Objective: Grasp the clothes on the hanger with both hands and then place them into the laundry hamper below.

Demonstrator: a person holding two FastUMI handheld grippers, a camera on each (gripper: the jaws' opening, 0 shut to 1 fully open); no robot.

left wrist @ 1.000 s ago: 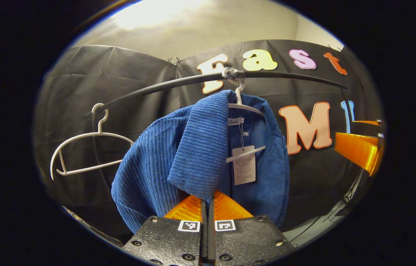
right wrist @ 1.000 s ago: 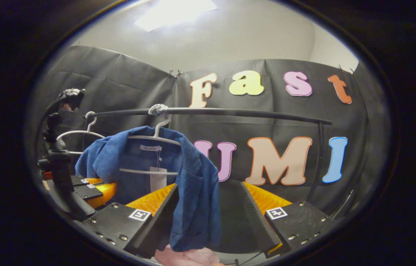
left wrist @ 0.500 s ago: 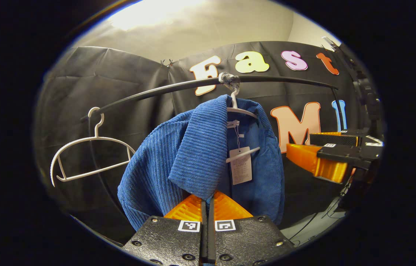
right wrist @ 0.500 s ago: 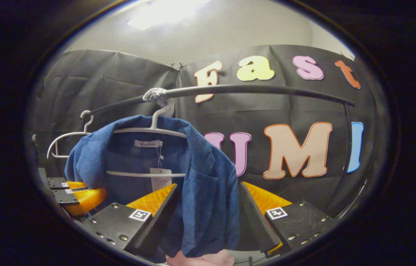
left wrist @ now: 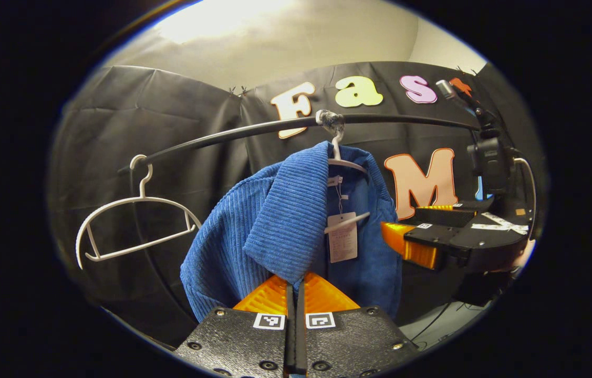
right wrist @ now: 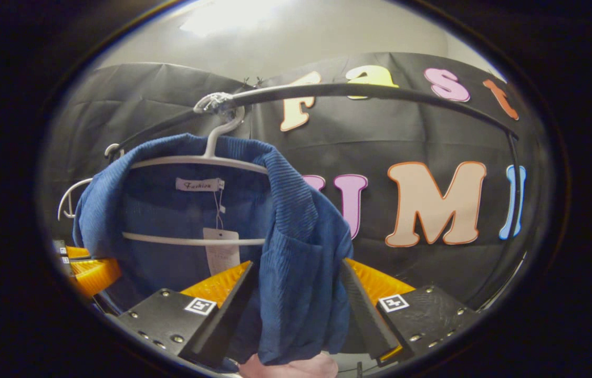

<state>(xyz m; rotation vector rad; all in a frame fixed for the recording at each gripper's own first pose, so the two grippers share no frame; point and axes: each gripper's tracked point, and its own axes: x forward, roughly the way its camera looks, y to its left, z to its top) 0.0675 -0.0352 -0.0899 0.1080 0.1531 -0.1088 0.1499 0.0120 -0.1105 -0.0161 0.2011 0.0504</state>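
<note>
- From my left gripper (left wrist: 296, 286), I can't see the pinch point: the blue jacket's (left wrist: 280, 220) lapel drapes over the fingertips. The fingers are pressed together with cloth running down between them, so I read it as clamped on the jacket.
- In the right gripper view, the jacket's right front panel (right wrist: 301, 283) hangs between my right gripper's (right wrist: 296, 310) spread fingers; whether either touches the cloth, I cannot tell.
- The jacket hangs on a white hanger (right wrist: 201, 157) hooked over the black rail (right wrist: 380, 92).
- An empty white hanger (left wrist: 133, 220) hangs farther left on the rail.
- Pink cloth (right wrist: 290, 367) peeks out below, cut off.
- Both grippers point upward at the jacket, the right one (left wrist: 432, 244) just right of it.
</note>
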